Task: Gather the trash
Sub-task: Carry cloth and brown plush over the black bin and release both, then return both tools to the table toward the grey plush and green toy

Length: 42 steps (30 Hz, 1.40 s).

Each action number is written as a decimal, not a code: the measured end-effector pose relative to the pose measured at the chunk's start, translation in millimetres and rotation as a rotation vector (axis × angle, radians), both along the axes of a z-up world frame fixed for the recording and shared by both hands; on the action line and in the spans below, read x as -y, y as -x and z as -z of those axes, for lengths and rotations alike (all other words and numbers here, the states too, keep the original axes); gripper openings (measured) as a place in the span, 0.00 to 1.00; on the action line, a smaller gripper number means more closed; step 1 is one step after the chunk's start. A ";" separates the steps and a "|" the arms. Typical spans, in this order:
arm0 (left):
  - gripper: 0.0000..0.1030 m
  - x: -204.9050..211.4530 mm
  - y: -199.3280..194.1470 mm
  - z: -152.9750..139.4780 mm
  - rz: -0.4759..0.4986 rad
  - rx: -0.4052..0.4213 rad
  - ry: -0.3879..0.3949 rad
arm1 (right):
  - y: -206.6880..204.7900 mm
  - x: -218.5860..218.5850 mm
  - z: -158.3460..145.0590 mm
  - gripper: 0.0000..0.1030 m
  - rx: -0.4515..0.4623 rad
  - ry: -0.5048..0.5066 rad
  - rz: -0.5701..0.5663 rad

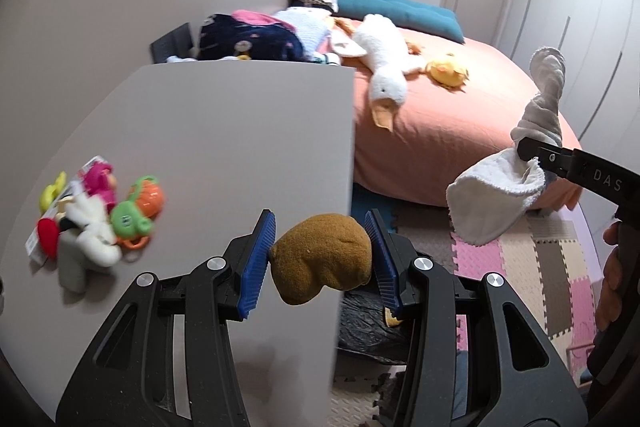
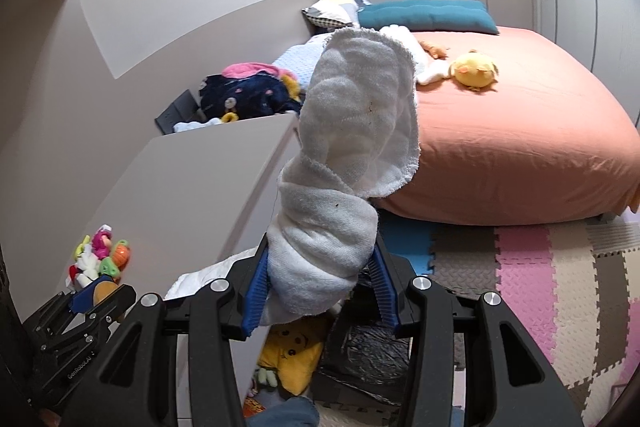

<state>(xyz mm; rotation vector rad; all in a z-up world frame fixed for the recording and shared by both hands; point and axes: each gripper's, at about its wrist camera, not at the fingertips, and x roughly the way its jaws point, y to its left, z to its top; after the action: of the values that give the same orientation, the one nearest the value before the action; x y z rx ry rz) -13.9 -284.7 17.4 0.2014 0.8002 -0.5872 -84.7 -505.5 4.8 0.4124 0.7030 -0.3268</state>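
My left gripper (image 1: 322,259) is shut on a brown plush lump (image 1: 322,267), held at the right edge of a grey tabletop (image 1: 220,131). My right gripper (image 2: 320,273) is shut on a white towel (image 2: 348,155) that stands up twisted in front of the camera; the towel also shows in the left wrist view (image 1: 504,187), held by the right gripper (image 1: 532,157) over the floor mats. A black trash bag (image 2: 368,359) lies on the floor below both grippers, with a yellow plush toy (image 2: 290,351) beside it. The left gripper (image 2: 94,293) shows at lower left of the right wrist view.
A heap of small toys (image 1: 96,219) lies on the tabletop's left side. A bed with an orange cover (image 1: 440,131) holds a white goose plush (image 1: 384,63) and a yellow chick plush (image 1: 446,69). A bin of clothes (image 1: 248,39) stands behind the table. Coloured foam mats (image 1: 540,267) cover the floor.
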 end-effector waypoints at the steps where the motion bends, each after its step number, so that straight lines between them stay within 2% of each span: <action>1: 0.45 5.6 0.9 0.7 0.012 -0.001 -0.002 | 3.3 4.5 0.7 0.46 -0.004 0.003 0.008; 12: 0.45 60.4 13.7 21.4 0.118 -0.041 -0.042 | 29.5 35.4 9.8 0.46 -0.054 0.033 0.070; 21: 0.45 80.8 14.9 44.9 0.169 -0.093 -0.086 | 30.7 49.6 27.4 0.48 -0.099 0.015 0.099; 23: 0.64 85.5 14.6 50.0 0.189 -0.106 -0.106 | 26.2 51.6 31.4 0.55 -0.123 0.018 0.102; 24: 0.89 86.4 13.6 51.5 0.180 -0.092 -0.115 | 23.8 53.0 32.9 0.64 -0.135 0.023 0.109; 25: 0.95 86.9 14.6 52.1 0.167 -0.073 -0.119 | 21.6 54.1 34.2 0.69 -0.147 0.033 0.122; 26: 0.95 87.0 14.6 53.0 0.151 -0.054 -0.130 | 20.5 54.7 34.7 0.74 -0.153 0.046 0.137; 27: 0.95 86.8 12.0 54.5 0.136 -0.054 -0.145 | 20.1 55.0 34.6 0.75 -0.155 0.042 0.143; 31: 0.95 76.9 2.9 55.8 0.104 -0.086 -0.137 | 18.0 54.3 36.5 0.75 -0.154 0.034 0.141; 42: 0.95 52.0 -4.2 46.2 0.055 -0.059 -0.114 | 8.2 43.2 37.0 0.75 -0.149 0.030 0.106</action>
<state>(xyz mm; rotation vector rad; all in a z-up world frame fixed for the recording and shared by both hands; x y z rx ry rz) -9.8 -336.7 -28.8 0.3124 0.8888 -0.6023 -92.9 -548.7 -32.2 0.4003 0.8222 -0.4718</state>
